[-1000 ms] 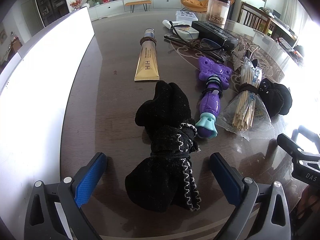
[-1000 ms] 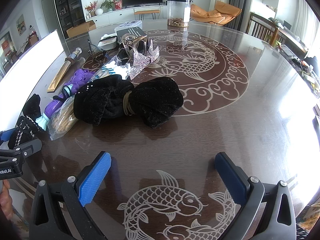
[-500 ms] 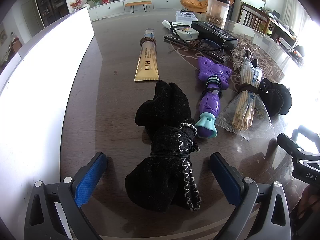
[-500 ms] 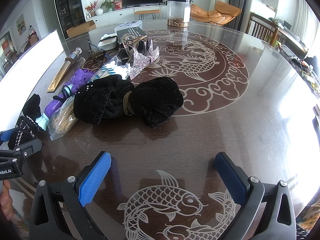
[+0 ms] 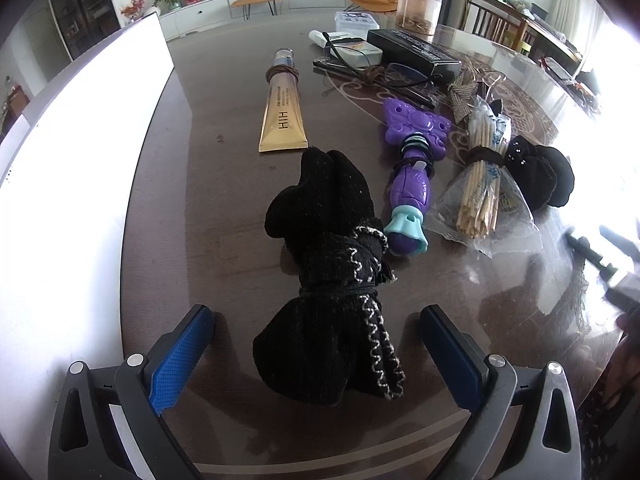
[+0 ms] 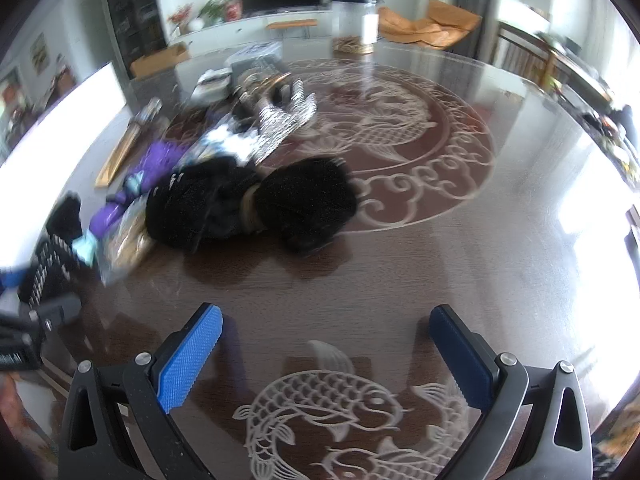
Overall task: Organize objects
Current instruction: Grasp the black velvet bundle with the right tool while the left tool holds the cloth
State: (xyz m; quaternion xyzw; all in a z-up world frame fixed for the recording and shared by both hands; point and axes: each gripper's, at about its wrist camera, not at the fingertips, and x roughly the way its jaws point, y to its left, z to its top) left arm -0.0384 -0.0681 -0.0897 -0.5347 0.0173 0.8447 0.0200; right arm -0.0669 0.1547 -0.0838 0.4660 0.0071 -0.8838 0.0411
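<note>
Both tools released over the cluttered desk

A gold tube ahead of the left tool read "HIH"; a clear jar far beyond held brownish bits. A tied black sock bundle lay between its spread pads. The right tool gaped near another black bundle.

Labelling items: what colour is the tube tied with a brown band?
Gold, with dark lettering; the tube shows best in the left wrist view.

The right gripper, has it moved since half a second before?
Yes. The right gripper has drawn back slightly: the black bundle and the table's koi design sit higher in the blurred view.
</note>
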